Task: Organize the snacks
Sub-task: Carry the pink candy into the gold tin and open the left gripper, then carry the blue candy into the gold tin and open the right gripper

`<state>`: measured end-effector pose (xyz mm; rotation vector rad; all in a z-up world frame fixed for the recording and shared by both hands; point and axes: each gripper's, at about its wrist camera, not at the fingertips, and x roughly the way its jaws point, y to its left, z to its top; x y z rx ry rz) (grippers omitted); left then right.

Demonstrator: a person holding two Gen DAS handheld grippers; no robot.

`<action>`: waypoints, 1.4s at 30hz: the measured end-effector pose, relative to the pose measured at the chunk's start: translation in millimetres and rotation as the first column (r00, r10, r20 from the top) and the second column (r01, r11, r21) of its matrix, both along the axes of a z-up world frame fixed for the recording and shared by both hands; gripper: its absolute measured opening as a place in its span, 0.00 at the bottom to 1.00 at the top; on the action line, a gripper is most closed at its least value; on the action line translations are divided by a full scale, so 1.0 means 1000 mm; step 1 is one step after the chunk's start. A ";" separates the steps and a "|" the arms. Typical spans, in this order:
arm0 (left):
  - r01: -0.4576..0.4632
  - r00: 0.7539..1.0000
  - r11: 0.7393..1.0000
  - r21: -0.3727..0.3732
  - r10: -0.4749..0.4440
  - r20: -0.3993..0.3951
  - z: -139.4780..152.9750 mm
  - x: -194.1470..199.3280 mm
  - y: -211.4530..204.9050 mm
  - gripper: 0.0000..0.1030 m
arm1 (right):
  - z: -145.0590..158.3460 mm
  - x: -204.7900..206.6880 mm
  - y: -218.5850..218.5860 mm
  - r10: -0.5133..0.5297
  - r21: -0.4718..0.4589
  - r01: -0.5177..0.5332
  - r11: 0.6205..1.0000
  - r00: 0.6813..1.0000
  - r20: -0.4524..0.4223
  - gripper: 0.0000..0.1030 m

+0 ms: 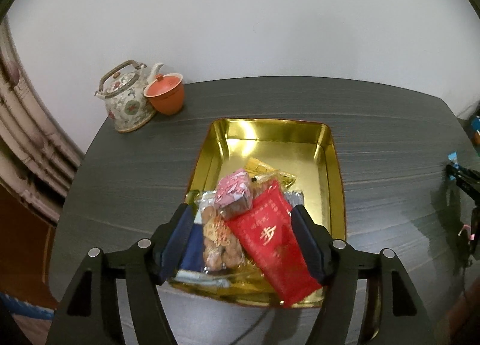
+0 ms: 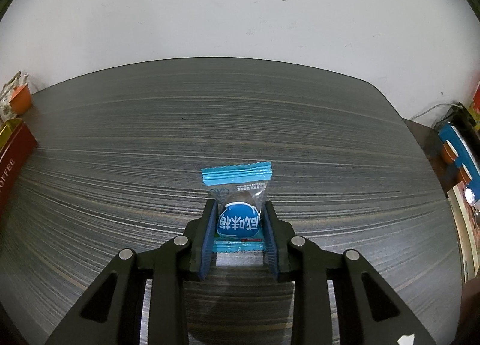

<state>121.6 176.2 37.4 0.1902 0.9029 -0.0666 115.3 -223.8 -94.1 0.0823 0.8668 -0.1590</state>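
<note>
The right gripper point(image 2: 240, 228) has its jaws set either side of the blue plum candy packet point(image 2: 237, 210), seemingly closed on it though contact is hard to judge; the packet lies on the dark table point(image 2: 150, 135), its long axis running straight ahead along the fingers. The left gripper point(image 1: 240, 225) hovers spread wide and holding nothing over the near end of the gold tin point(image 1: 336, 183), above the red sachet point(image 1: 270, 234) and other wrapped snacks point(image 1: 222, 237). The tin lies to the right gripper's left, so the packet likely travels leftward.
</note>
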 end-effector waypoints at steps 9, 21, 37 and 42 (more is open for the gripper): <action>-0.080 0.997 0.997 -0.019 0.080 0.008 0.002 -0.025 0.034 0.70 | 0.004 -0.007 0.015 0.001 -0.004 -0.001 1.000 1.000 -0.017 0.24; -0.180 0.984 0.982 -0.054 0.180 -0.004 -0.014 -0.048 0.080 0.71 | 0.018 -0.023 0.036 0.049 0.038 -0.049 0.998 0.999 0.004 0.23; -0.190 0.982 0.981 -0.045 0.190 0.000 -0.019 -0.052 0.096 0.77 | 0.082 -0.025 0.152 0.261 0.083 -0.268 0.960 0.962 0.083 0.24; -0.198 0.980 0.978 -0.065 0.198 -0.015 -0.020 -0.053 0.098 0.77 | 0.100 -0.022 0.199 0.339 0.090 -0.349 0.933 0.935 0.108 0.24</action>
